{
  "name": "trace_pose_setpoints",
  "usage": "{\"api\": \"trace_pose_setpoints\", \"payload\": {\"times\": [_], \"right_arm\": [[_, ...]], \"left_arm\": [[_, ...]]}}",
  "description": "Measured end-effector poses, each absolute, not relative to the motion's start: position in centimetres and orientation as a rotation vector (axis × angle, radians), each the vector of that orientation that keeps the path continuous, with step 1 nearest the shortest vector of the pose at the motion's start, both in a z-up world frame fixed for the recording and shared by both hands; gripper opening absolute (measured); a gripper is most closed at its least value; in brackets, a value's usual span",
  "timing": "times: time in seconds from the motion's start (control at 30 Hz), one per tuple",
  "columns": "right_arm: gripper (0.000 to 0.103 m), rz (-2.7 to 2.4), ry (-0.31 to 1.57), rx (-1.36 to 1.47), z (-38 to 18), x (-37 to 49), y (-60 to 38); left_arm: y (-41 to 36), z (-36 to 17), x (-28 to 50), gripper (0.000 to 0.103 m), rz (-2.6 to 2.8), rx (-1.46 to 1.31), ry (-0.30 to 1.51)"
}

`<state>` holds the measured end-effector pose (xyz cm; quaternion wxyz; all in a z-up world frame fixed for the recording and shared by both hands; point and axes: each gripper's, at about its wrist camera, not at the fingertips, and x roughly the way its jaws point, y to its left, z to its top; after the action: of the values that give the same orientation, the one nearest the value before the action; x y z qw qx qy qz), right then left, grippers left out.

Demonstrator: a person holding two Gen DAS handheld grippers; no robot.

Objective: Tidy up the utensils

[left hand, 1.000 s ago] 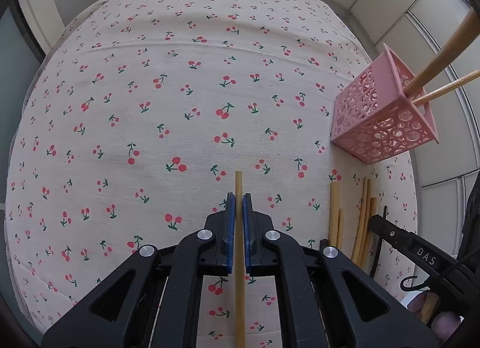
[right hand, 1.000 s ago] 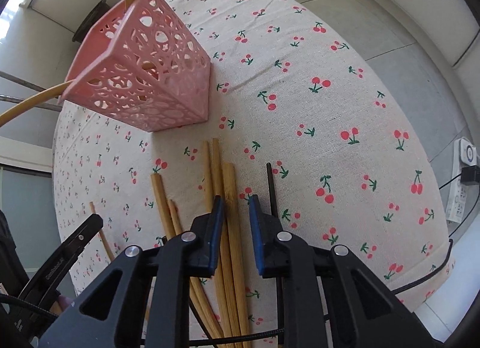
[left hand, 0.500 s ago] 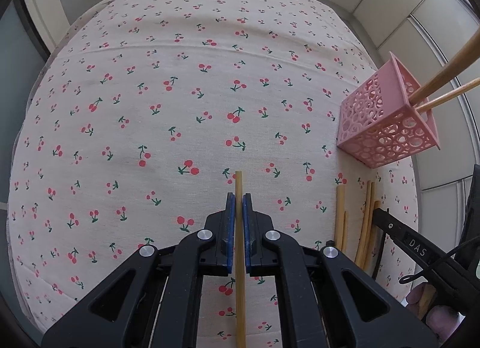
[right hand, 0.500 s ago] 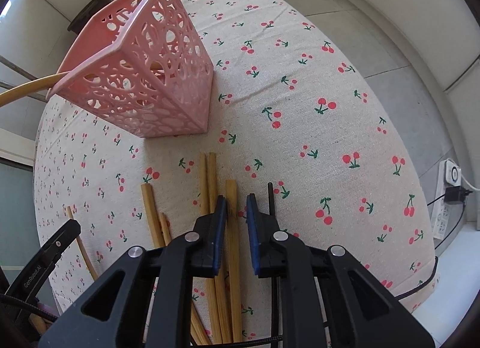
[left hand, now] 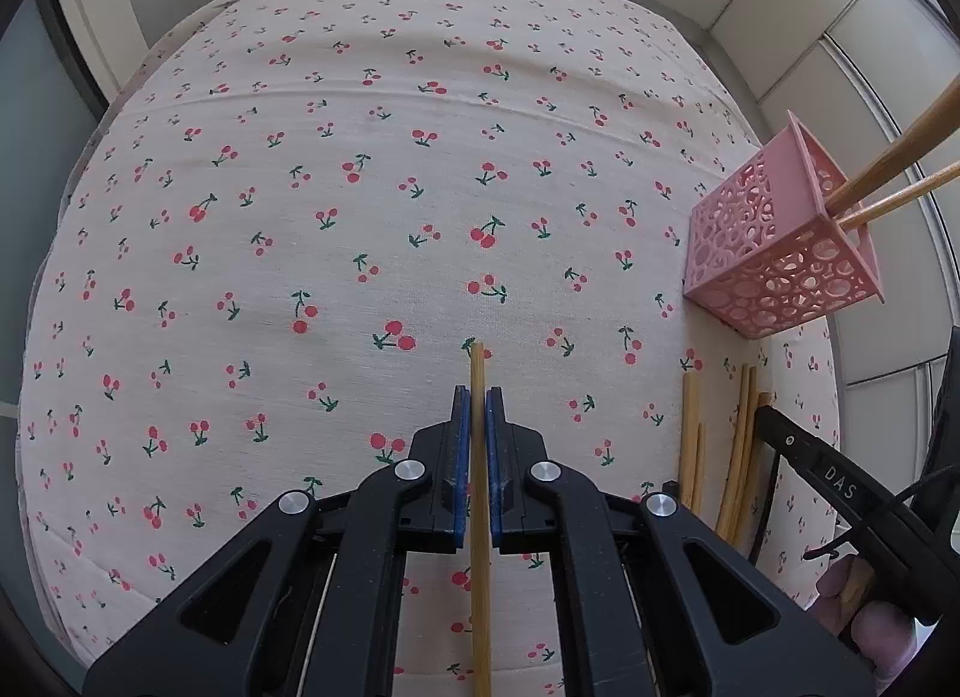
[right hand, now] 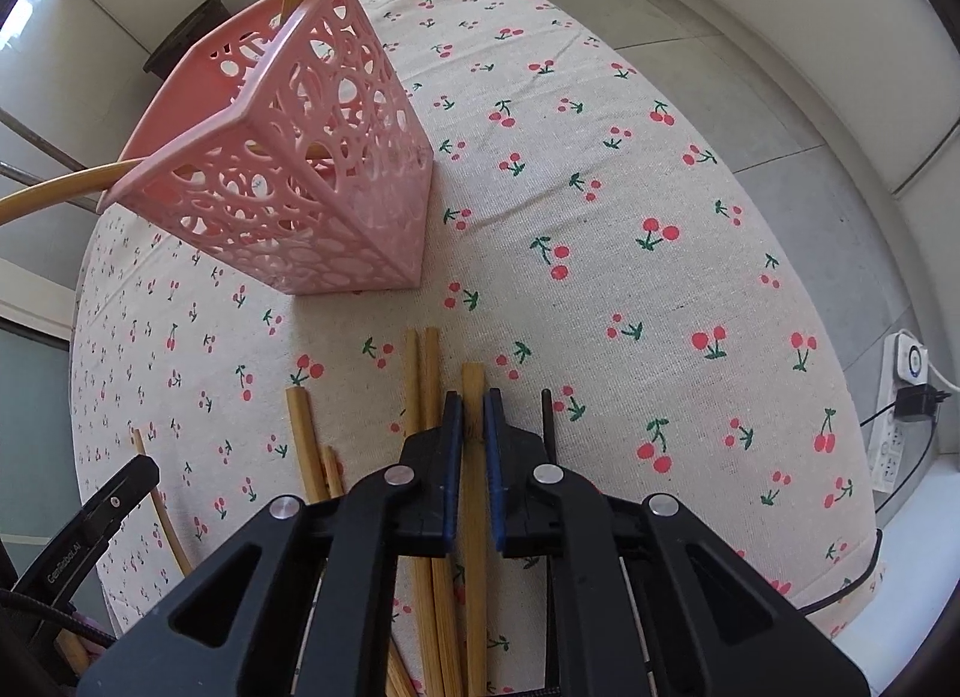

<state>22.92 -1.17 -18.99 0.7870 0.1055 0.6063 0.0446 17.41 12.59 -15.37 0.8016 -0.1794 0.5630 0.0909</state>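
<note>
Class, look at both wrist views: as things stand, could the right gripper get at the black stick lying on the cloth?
Probably not at once. The right gripper already has its jaws closed around a bamboo chopstick. The black stick lies just to its right on the tablecloth, uncovered, so it looks reachable once the gripper is free.

bright, even daylight fills both my views. the pink holder [right hand: 288, 168] casts a soft shadow toward 5 o'clock. fisheye bending curves the tablecloth [left hand: 360, 187] edges, with dark vignette in the corners. focus is sharp, no glare.
</note>
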Motion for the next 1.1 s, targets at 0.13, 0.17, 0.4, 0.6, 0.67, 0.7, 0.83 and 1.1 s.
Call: {"api": "trace_pose_setpoints", "payload": {"times": [0.13,0.17,0.4,0.6,0.67,0.7,0.83,1.1], "right_arm": [[0.008,0.097,1.287,0.229,-18.2,23.2,-1.2],[0.008,0.102,1.275,0.231,-17.8,23.0,-1.2],[0.008,0.146,1.139,0.264,-13.5,21.4,-2.6],[0.008,0.158,1.078,0.292,-11.6,20.5,-4.4],[0.008,0.161,1.059,0.299,-11.0,20.1,-4.8],[0.008,0.161,1.050,0.301,-10.7,19.8,-5.0],[0.008,0.171,1.015,0.313,-9.5,19.1,-5.7],[0.008,0.226,0.951,0.339,-6.5,17.5,-6.9]], "left_arm": [[12.8,-14.9,17.2,0.005,0.196,-0.391,1.193],[12.9,-14.6,17.1,0.005,0.196,-0.394,1.185],[13.2,-12.8,16.0,0.005,0.199,-0.409,1.125],[13.4,-11.6,15.1,0.005,0.202,-0.410,1.084],[13.4,-11.5,15.2,0.005,0.205,-0.410,1.077],[13.4,-11.4,15.1,0.005,0.208,-0.411,1.072],[13.6,-10.6,14.6,0.005,0.210,-0.405,1.053],[13.2,-7.7,11.9,0.005,0.221,-0.365,0.951]]}}
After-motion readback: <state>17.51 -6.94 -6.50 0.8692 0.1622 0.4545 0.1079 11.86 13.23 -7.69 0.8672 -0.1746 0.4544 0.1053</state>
